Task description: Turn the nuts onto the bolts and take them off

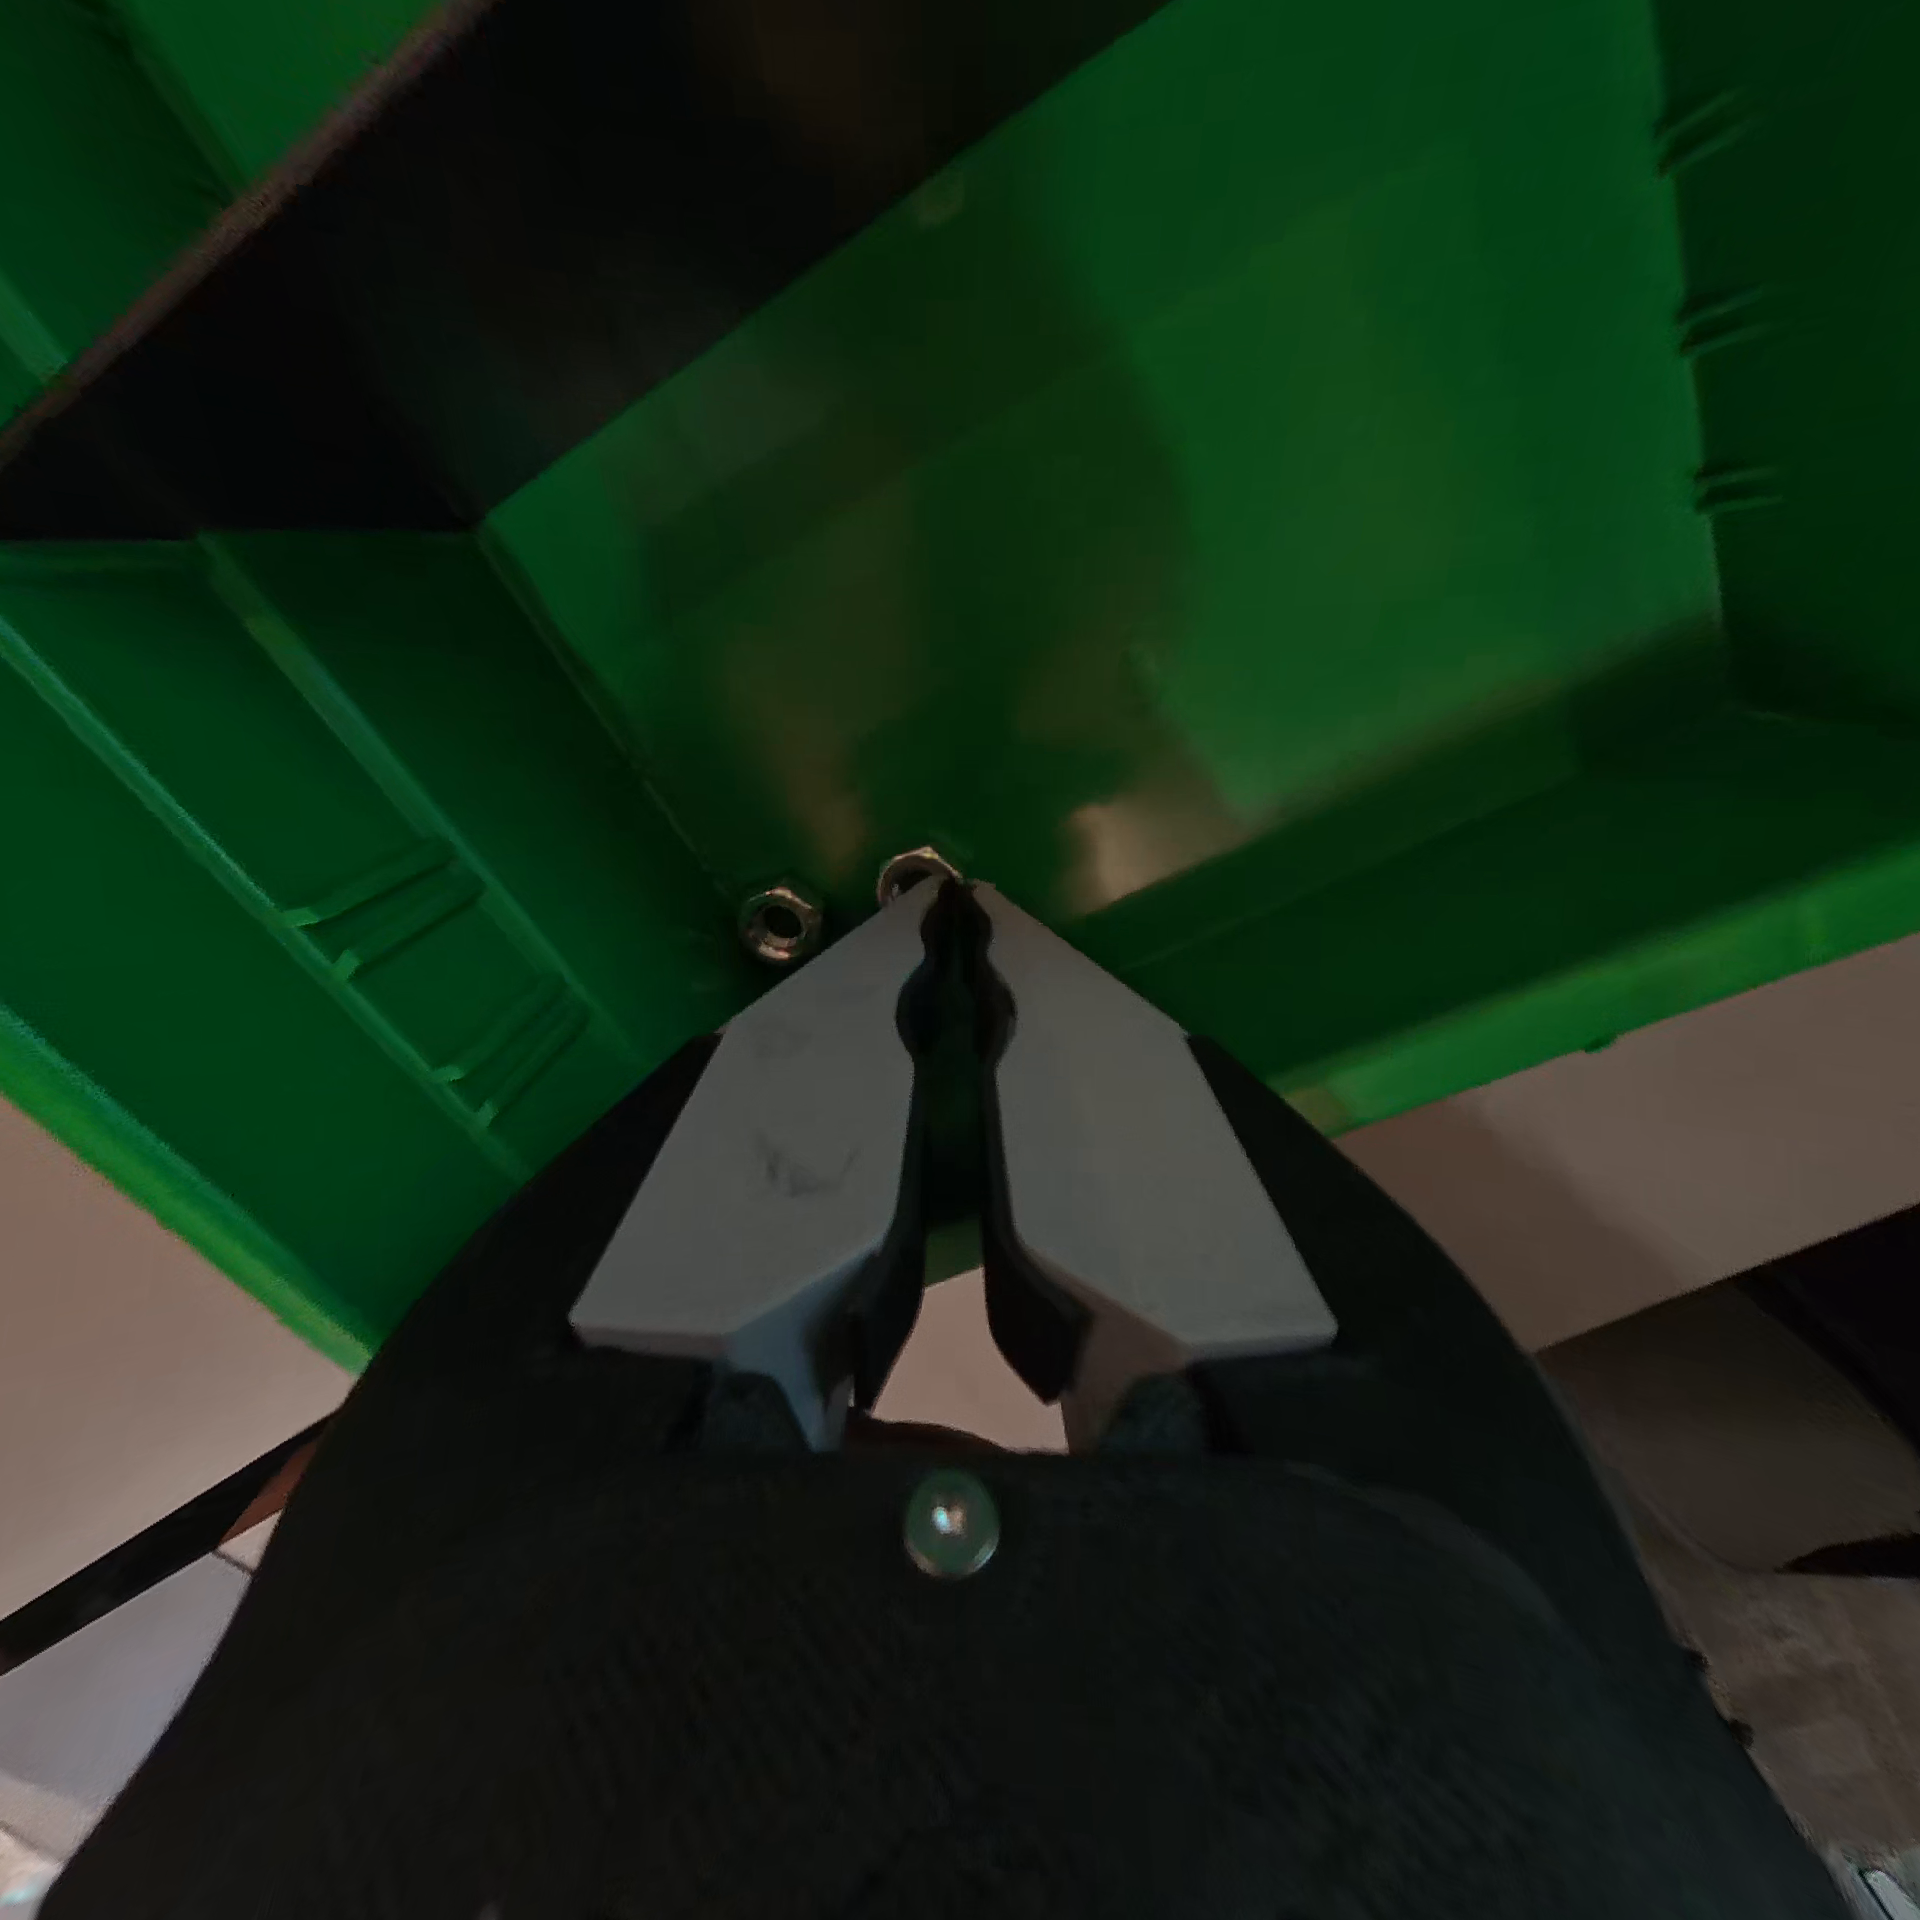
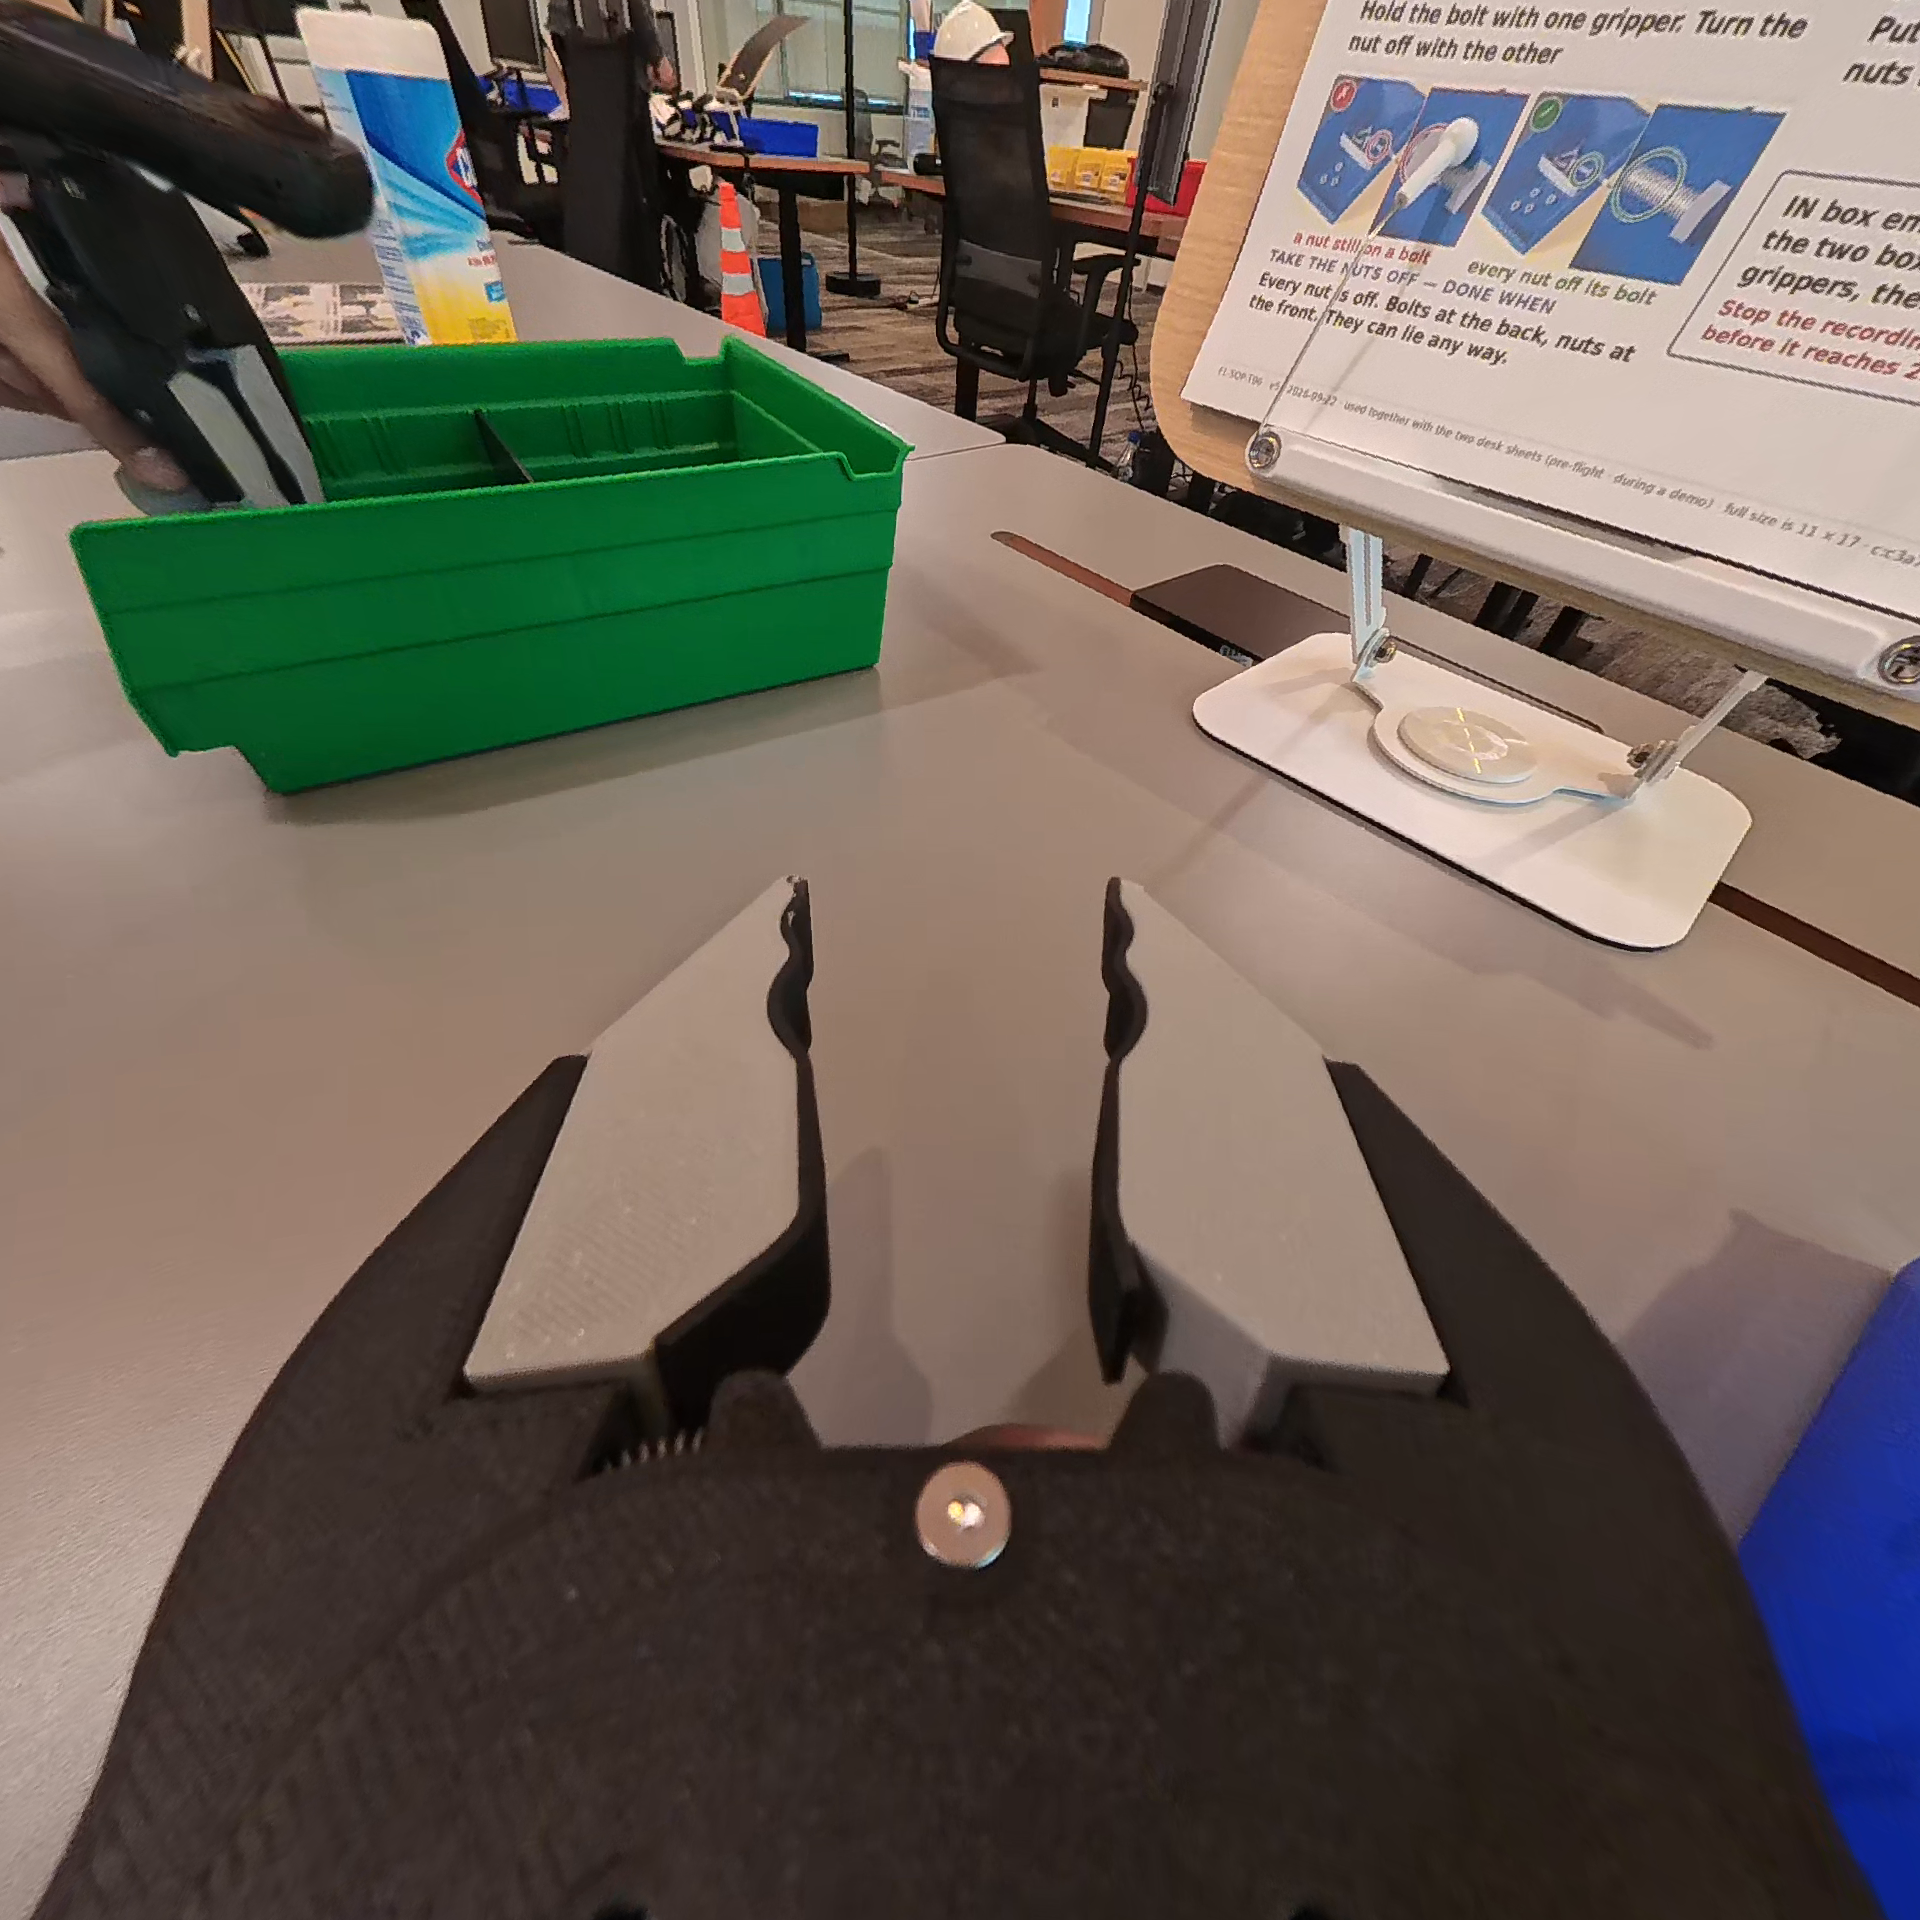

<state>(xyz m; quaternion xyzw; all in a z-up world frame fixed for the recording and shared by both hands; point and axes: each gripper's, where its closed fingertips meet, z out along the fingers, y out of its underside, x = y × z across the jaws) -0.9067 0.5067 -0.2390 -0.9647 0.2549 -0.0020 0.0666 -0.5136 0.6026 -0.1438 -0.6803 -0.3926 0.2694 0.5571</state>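
In the left wrist view my left gripper (image 1: 951,891) is inside the green bin (image 1: 1195,468), low over its floor, with the jaws shut and tip against tip. One metal nut (image 1: 906,868) lies just past the tips, partly hidden behind the left fingertip; I see nothing between the pads. A second nut (image 1: 779,925) lies on the bin floor to its left. My right gripper (image 2: 956,894) is open and empty above the grey table (image 2: 935,790). The right wrist view shows the green bin (image 2: 499,613) at the far left, with the left gripper (image 2: 234,416) dipping into its left end.
A black divider (image 2: 504,447) crosses the bin. A document stand with a white base (image 2: 1475,769) holds an instruction sheet (image 2: 1610,260) at the right. A wipes container (image 2: 416,177) stands behind the bin. A blue object (image 2: 1849,1558) sits at the lower right edge. My left tips are about 60 cm from the blue object (image 2: 1849,1558), my right tips only 20 cm.
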